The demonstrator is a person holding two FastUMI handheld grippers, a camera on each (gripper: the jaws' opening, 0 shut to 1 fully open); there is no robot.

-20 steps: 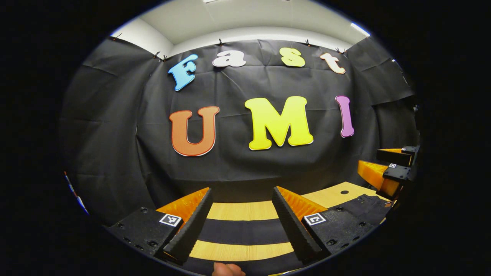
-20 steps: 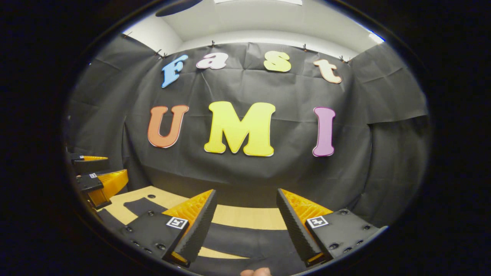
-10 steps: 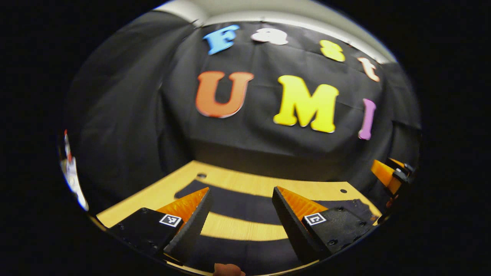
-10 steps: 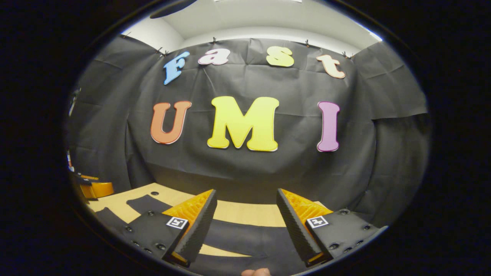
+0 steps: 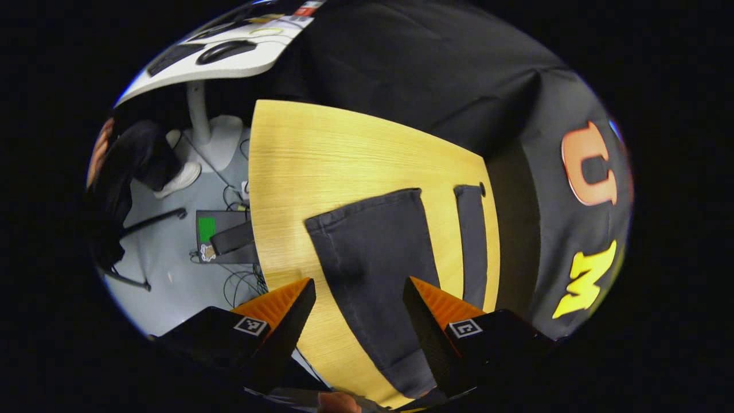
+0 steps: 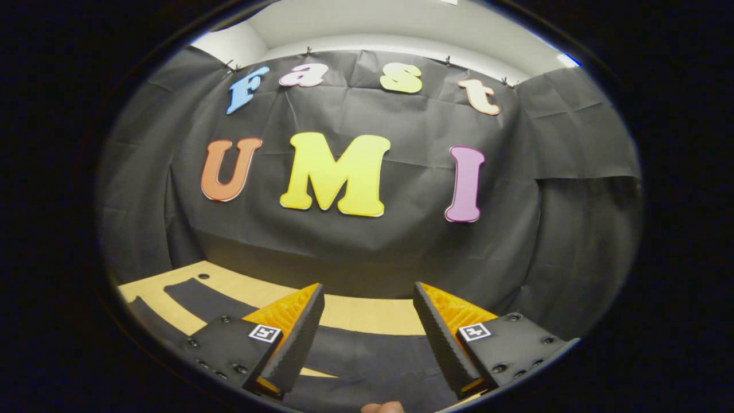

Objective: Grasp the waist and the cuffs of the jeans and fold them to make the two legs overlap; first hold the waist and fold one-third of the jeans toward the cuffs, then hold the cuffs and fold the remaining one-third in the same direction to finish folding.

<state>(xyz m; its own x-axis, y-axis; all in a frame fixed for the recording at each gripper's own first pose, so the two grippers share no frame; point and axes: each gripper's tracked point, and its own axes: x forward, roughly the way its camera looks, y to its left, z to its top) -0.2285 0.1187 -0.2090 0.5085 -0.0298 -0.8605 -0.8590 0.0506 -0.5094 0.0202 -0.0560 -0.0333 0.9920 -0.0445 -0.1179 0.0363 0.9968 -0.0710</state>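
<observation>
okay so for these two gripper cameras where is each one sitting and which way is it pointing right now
Left gripper view: rides on the left gripper, tipped down over the wooden table toward the jeans leg ends; its open fingers and a fingertip show at the bottom.
Right gripper view: rides on the right gripper, held low and level, facing the booth wall across the table; its open fingers and a fingertip show.
Shared: the table and the jeans spread flat on it.

The jeans point(image 5: 373, 258) are dark, almost black, and lie flat and unfolded on the wooden desk point(image 5: 321, 160). The two legs lie side by side with a strip of desk between them, cuffs toward the desk's end.
</observation>
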